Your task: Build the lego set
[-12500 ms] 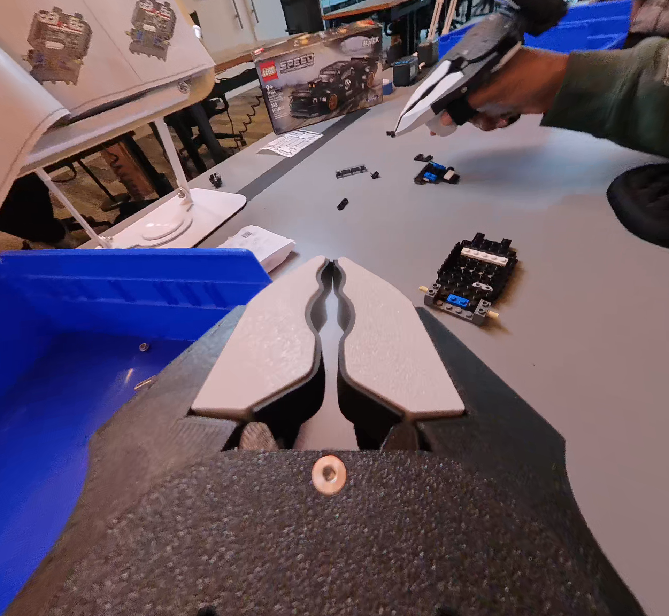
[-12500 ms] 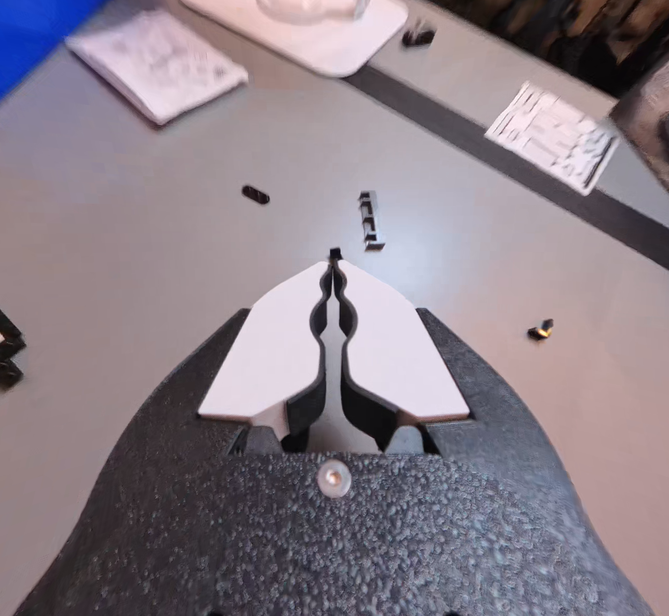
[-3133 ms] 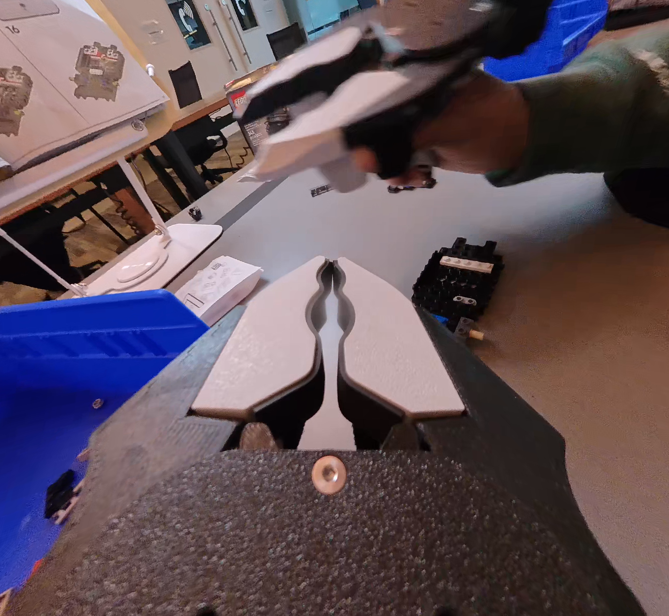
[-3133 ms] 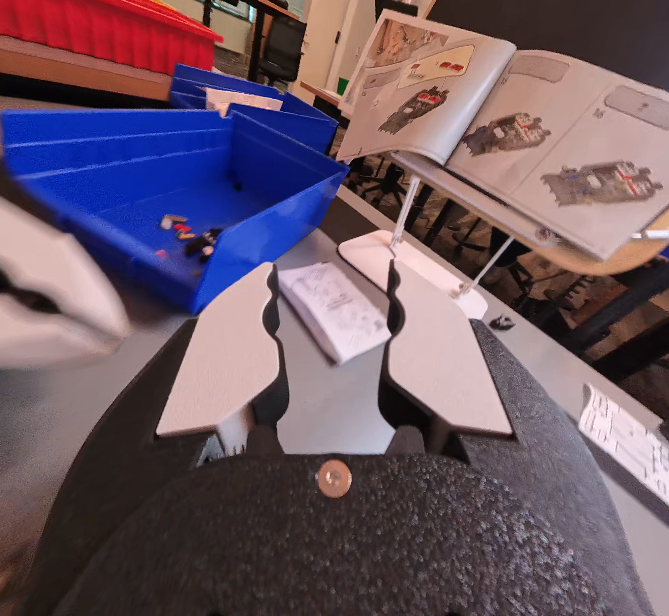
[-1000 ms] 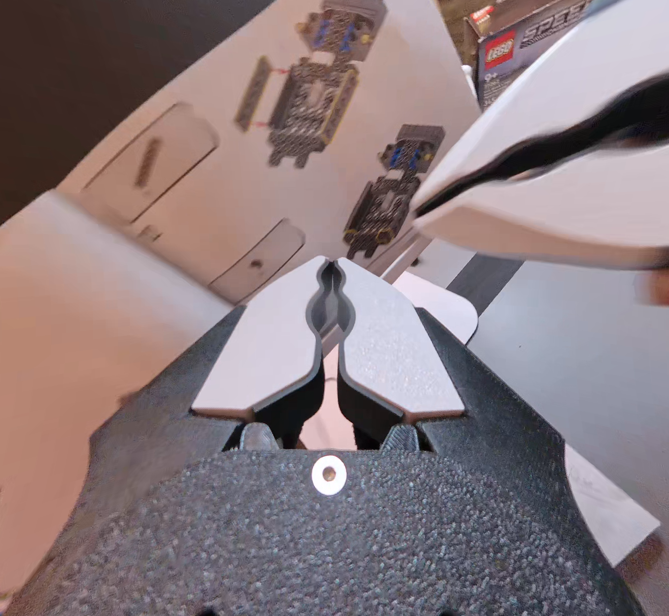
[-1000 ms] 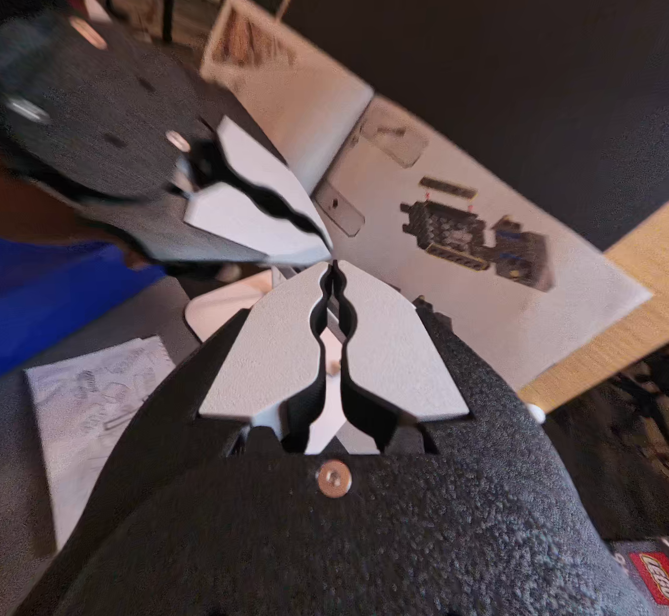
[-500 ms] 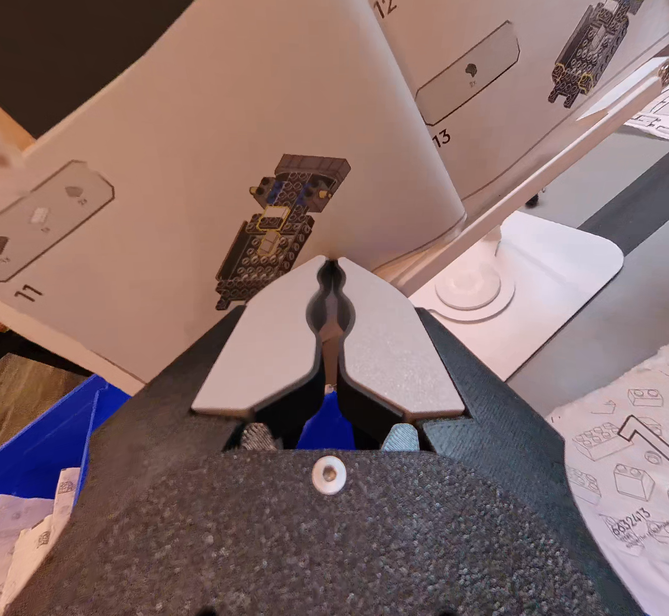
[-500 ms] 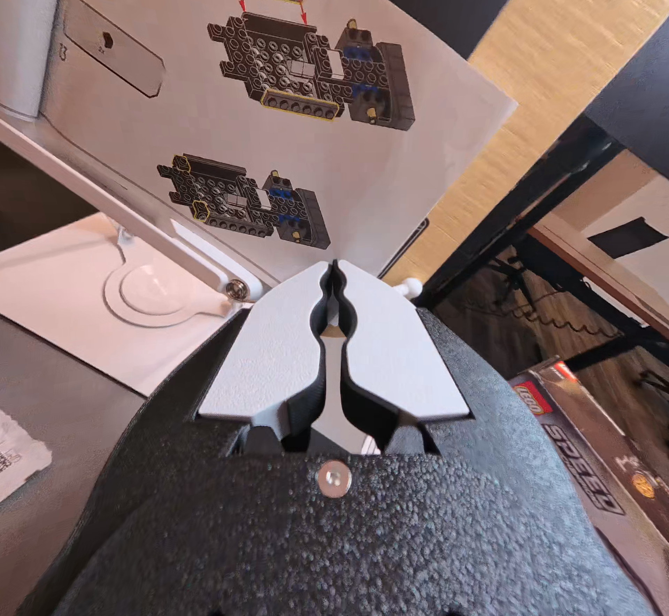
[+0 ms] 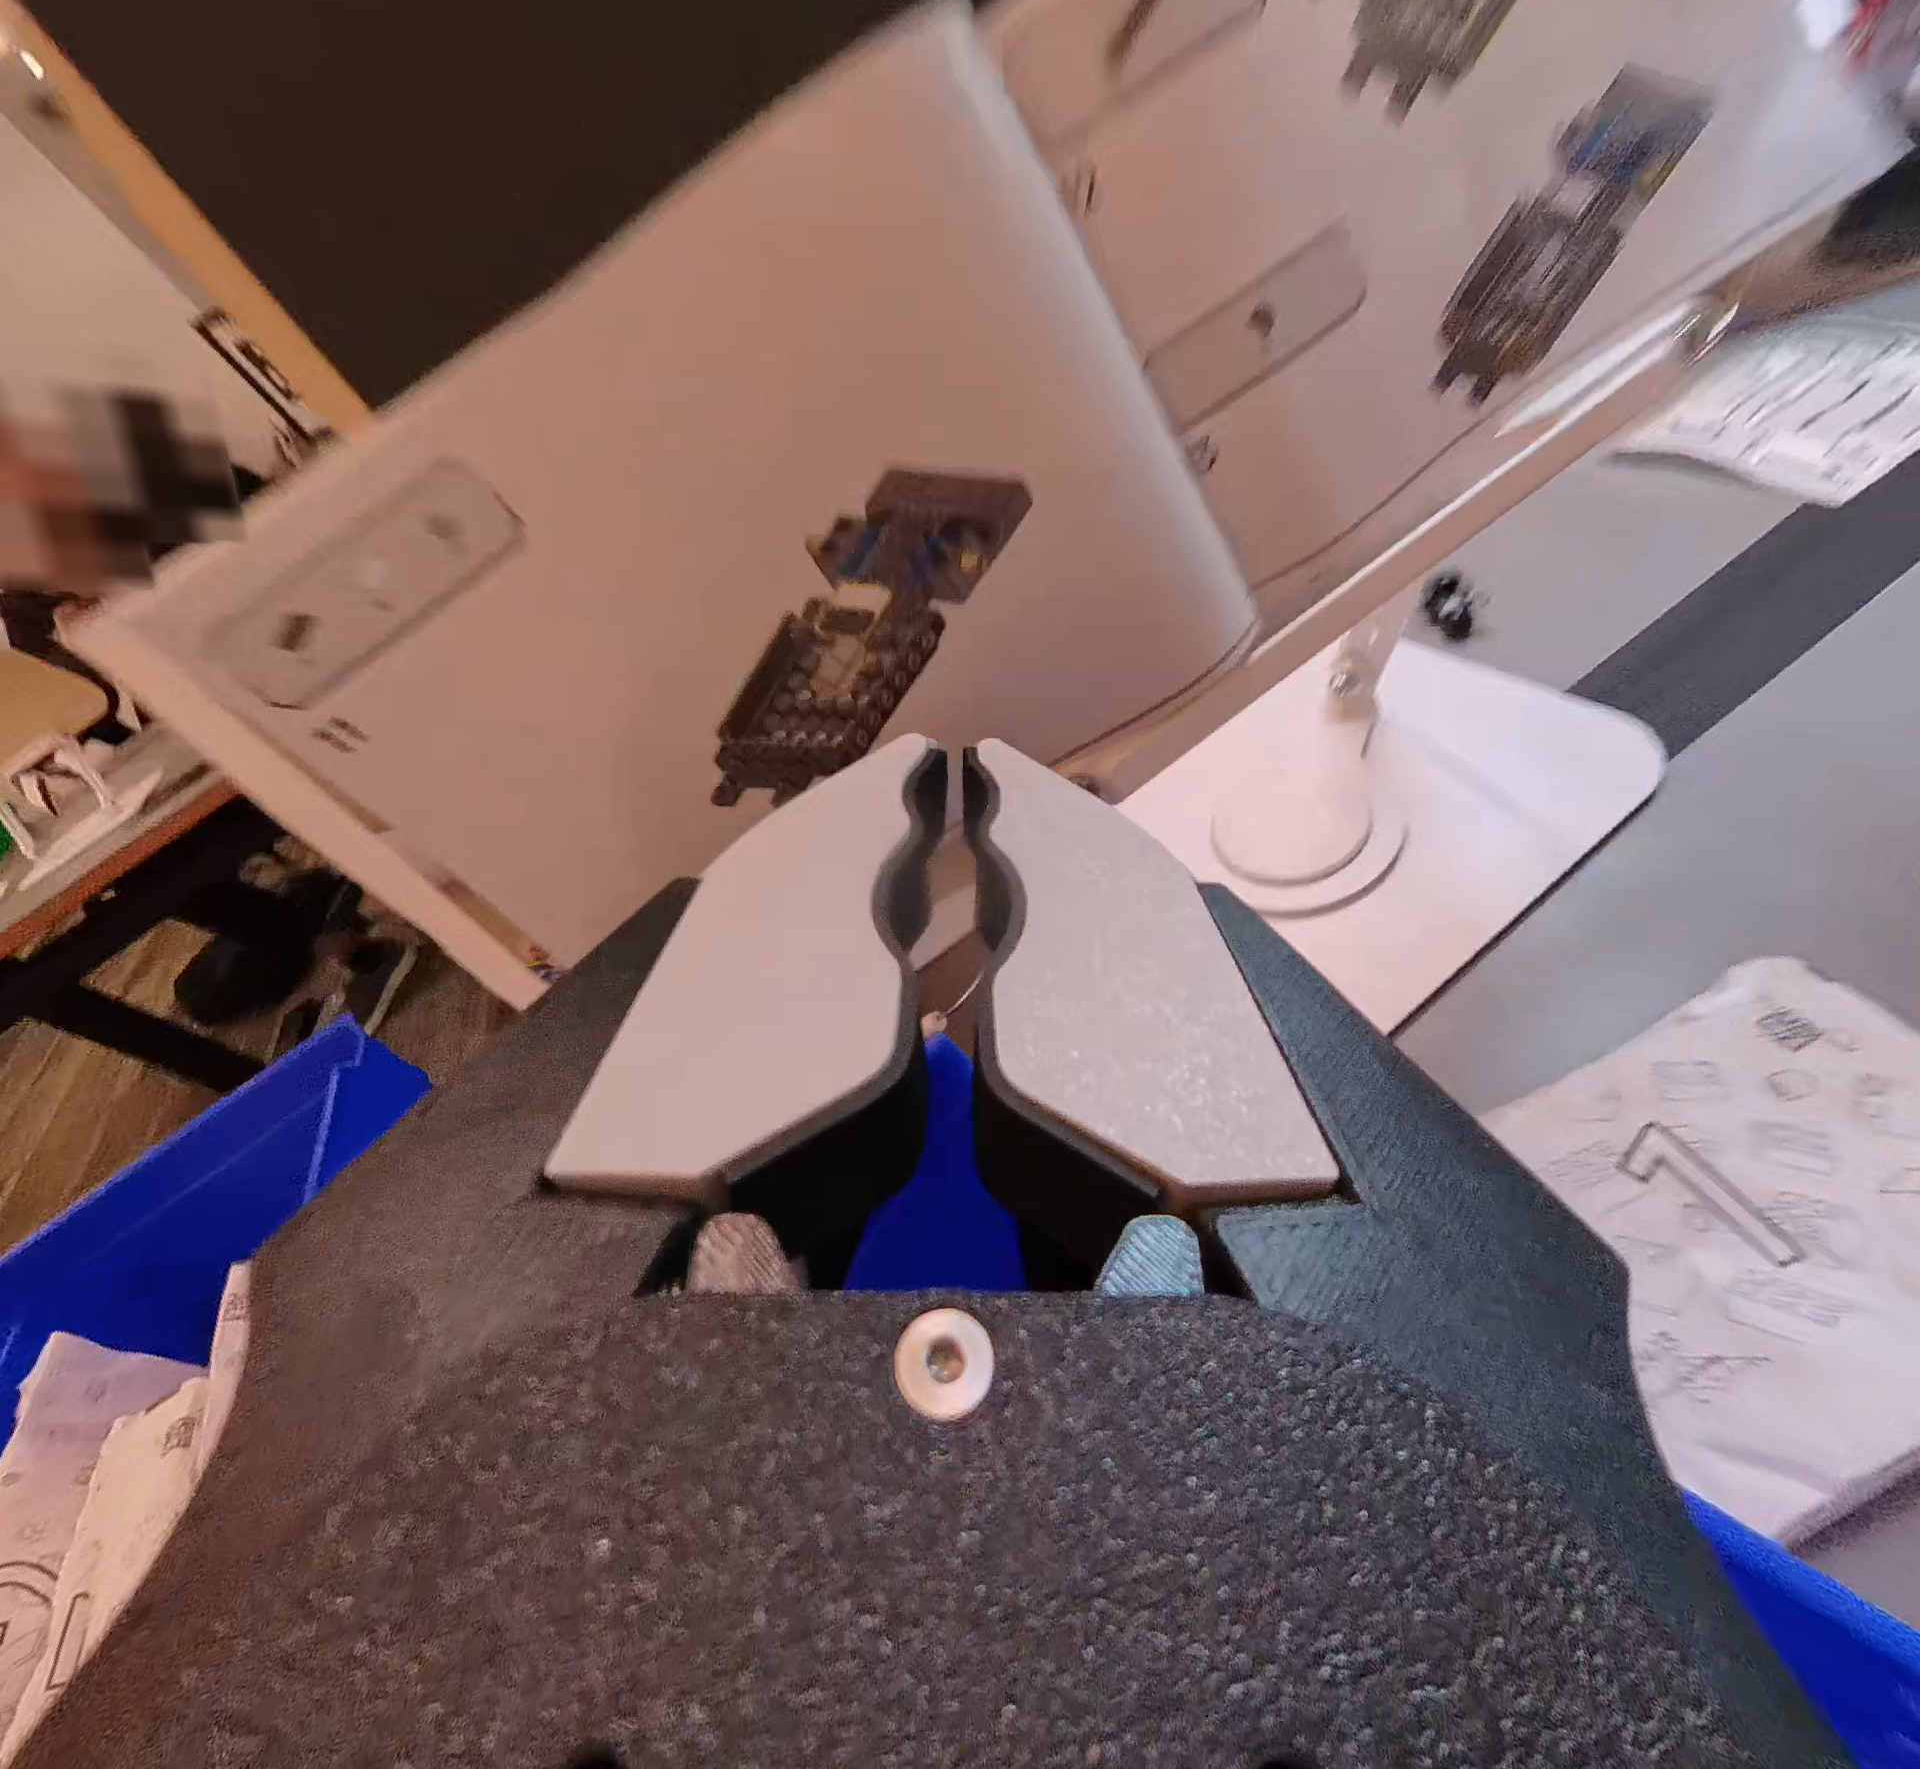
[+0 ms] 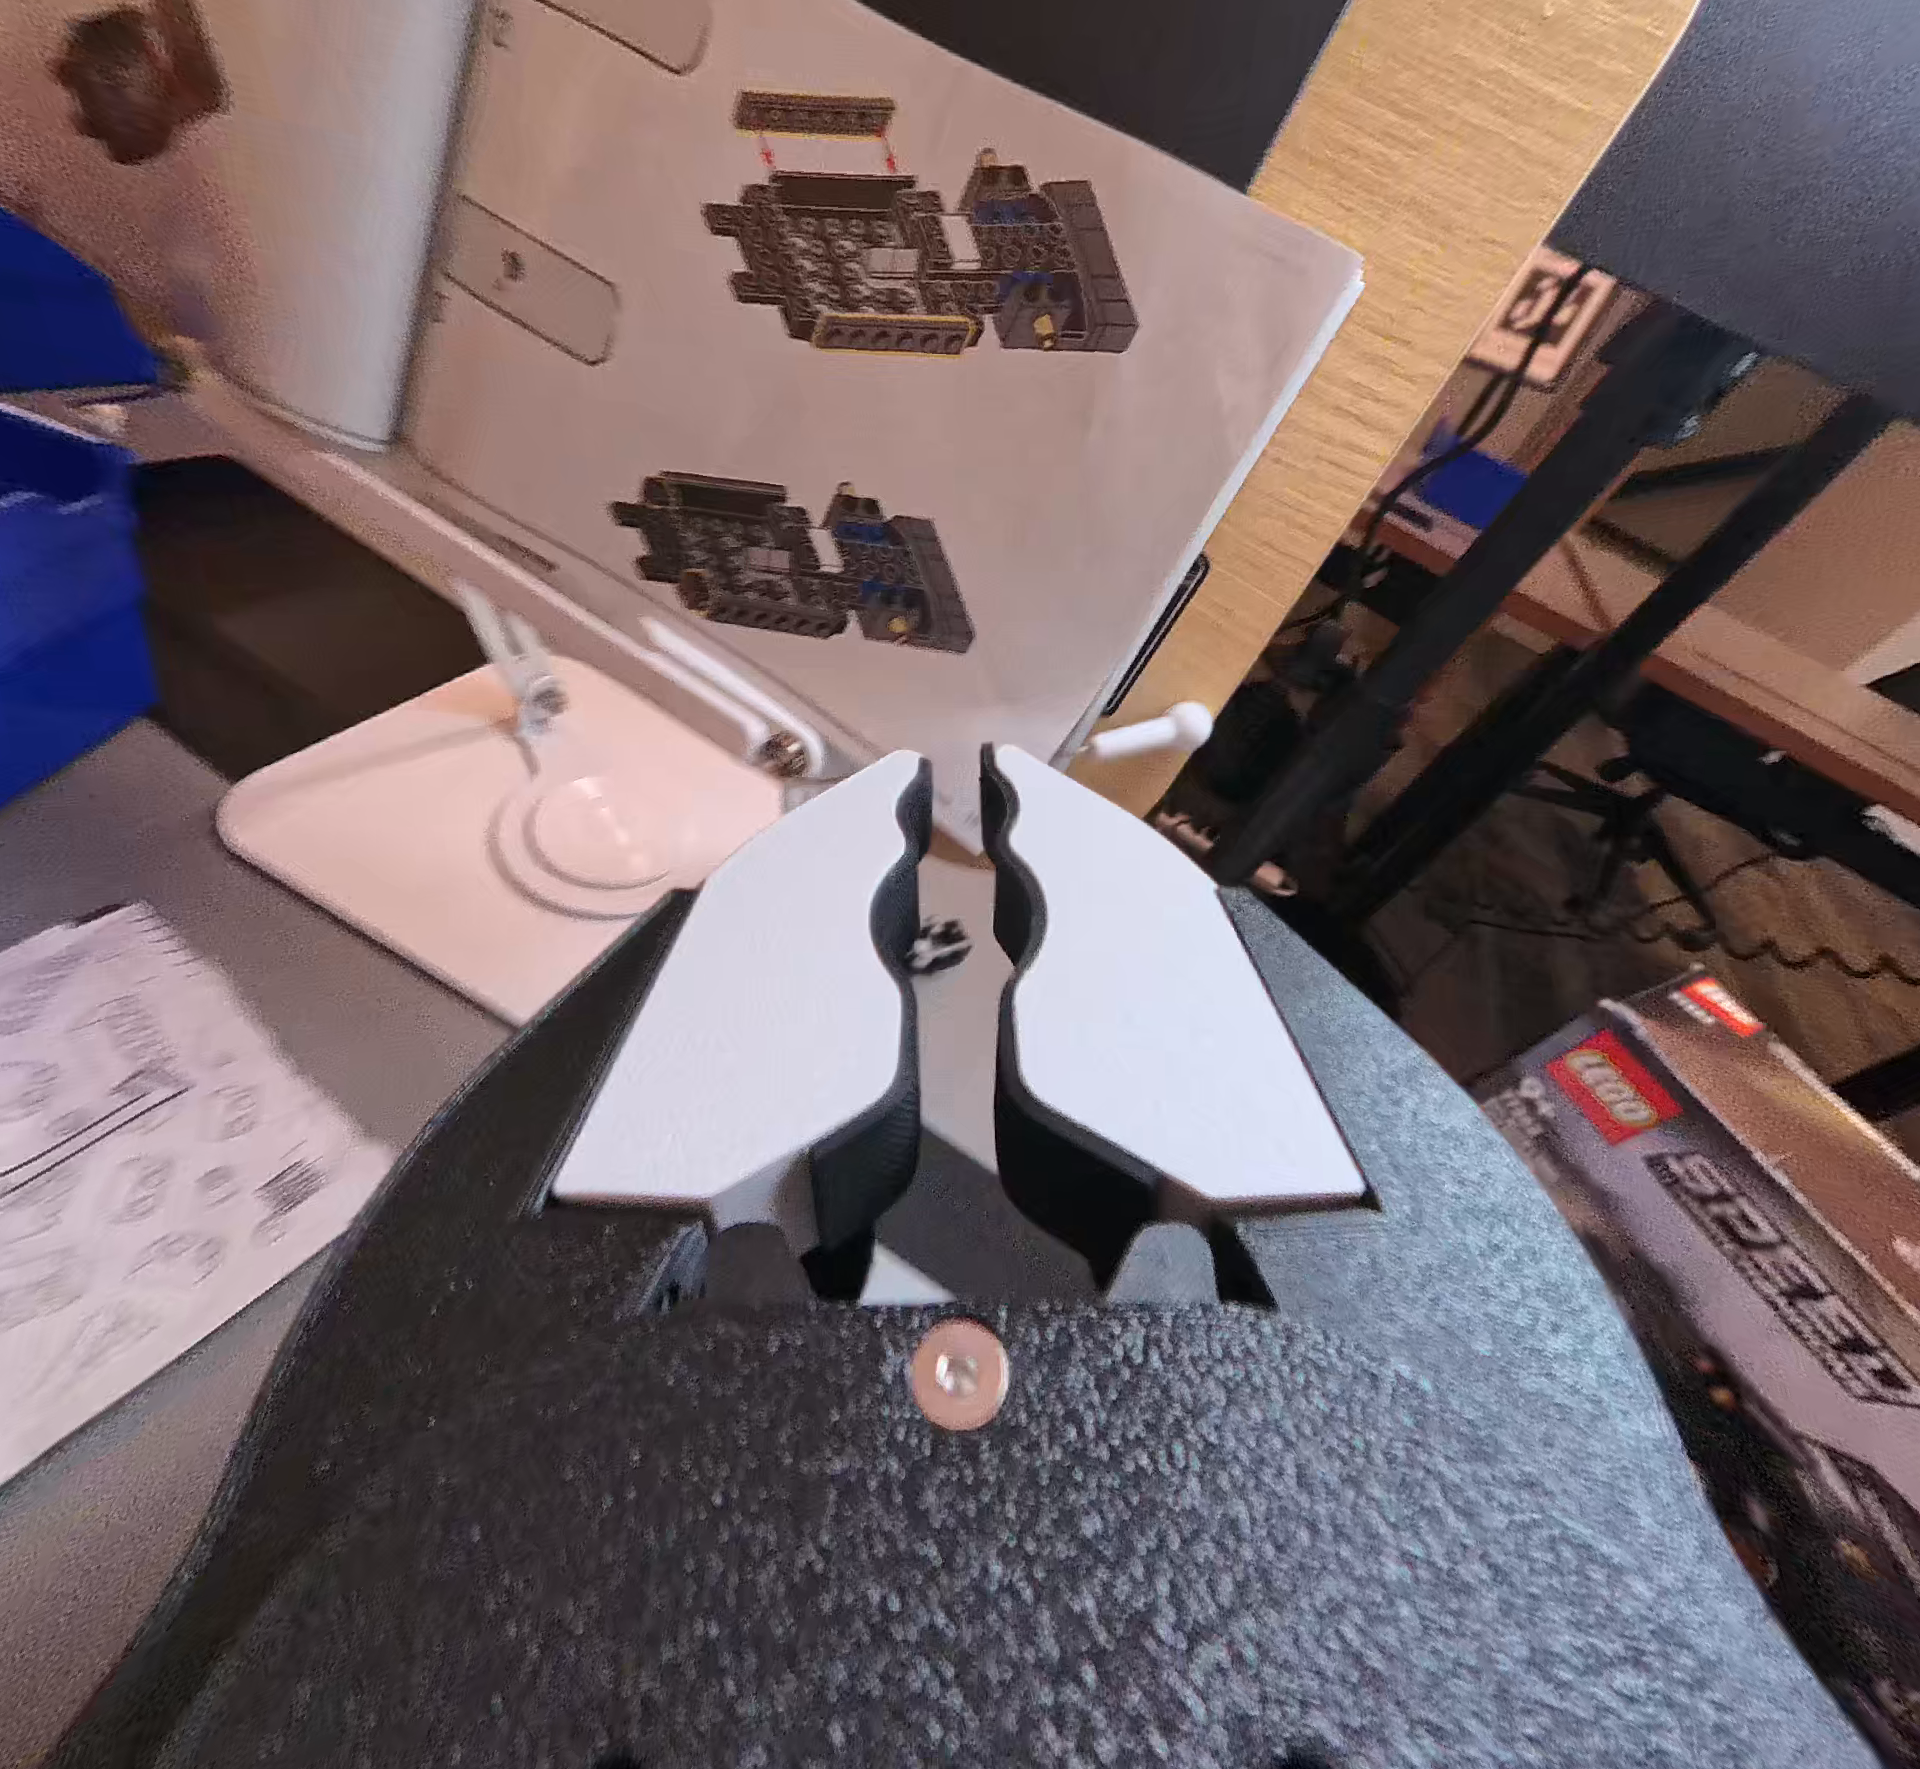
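An open instruction booklet [image 9: 644,514] rests on a white stand [image 9: 1475,805]. My left gripper [image 9: 948,765] is at the lower edge of its curved left page, jaws a narrow crack apart, with nothing seen between them. My right gripper [image 10: 956,769] is just below the lower corner of the right page [image 10: 883,431], jaws slightly open and empty. A small black piece [image 10: 940,945] lies on the grey table and shows through their gap. The stand's base [image 10: 416,815] is left of the right gripper.
A blue bin [image 9: 208,1189] with paper bags [image 9: 94,1532] is under my left gripper. A printed paper bag [image 9: 1714,1231] lies on the table and also shows in the right wrist view [image 10: 135,1148]. A dark toy box [image 10: 1714,1200] is at the right, and black desk legs [image 10: 1558,680] stand behind. The left gripper's tips are roughly 25 cm from the right gripper's. About 20 cm separates my right fingertips from the small black piece [image 10: 940,945]. My left wrist view [image 9: 1433,603] looks at it from another angle.
Both grippers, shut half a second ago, have opened a little, the right one more. Both have drawn back slightly from the booklet, and the left view has tilted.
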The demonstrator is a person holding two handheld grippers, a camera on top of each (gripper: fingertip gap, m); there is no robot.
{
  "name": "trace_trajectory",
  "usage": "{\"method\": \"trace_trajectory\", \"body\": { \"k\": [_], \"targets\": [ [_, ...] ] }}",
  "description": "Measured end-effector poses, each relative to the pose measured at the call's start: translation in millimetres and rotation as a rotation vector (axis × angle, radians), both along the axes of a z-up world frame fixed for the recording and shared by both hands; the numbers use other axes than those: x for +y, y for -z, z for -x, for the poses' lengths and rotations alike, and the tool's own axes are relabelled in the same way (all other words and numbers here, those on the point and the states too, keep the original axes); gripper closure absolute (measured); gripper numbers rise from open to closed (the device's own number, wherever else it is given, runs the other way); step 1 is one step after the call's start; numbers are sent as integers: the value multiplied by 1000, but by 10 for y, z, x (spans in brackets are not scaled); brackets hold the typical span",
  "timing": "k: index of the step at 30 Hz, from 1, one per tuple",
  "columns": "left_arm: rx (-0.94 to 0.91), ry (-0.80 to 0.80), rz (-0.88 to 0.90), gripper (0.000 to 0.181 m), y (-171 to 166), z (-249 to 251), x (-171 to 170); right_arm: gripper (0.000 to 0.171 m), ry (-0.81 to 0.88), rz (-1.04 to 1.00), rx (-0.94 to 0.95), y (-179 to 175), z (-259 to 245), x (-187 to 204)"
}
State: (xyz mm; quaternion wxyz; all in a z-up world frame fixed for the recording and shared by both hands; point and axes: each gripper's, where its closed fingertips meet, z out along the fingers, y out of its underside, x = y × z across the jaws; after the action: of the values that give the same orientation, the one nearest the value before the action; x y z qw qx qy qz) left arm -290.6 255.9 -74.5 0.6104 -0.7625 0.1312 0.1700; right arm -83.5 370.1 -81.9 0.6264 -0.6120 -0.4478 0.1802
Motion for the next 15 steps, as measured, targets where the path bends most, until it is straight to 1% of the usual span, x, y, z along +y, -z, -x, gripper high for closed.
{"method": "trace_trajectory", "body": {
  "k": [4, 5, 7, 9, 12, 15],
  "targets": [
    [-55, 106, -167, 181, -462, -463, -535, 158, -139, 34, 46, -85, -233, -632],
    [-55, 147, -189, 181, -524, -632, -694, 157, -169, 29, 49, -84, -314, -808],
    [-60, 230, -198, 181, -530, -986, -1017, 154, -210, 38, 46, -32, -490, -1139],
    [-82, 301, -171, 181, -393, -1316, -1314, 149, -259, 87, 41, 79, -652, -1472],
    [-148, 396, -76, 181, -2, -1752, -1684, 142, -314, 183, 27, 307, -847, -1935],
    [-307, 463, 11, 181, 365, -2099, -1941, 142, -377, 268, 36, 512, -935, -2379]
  ]
}}
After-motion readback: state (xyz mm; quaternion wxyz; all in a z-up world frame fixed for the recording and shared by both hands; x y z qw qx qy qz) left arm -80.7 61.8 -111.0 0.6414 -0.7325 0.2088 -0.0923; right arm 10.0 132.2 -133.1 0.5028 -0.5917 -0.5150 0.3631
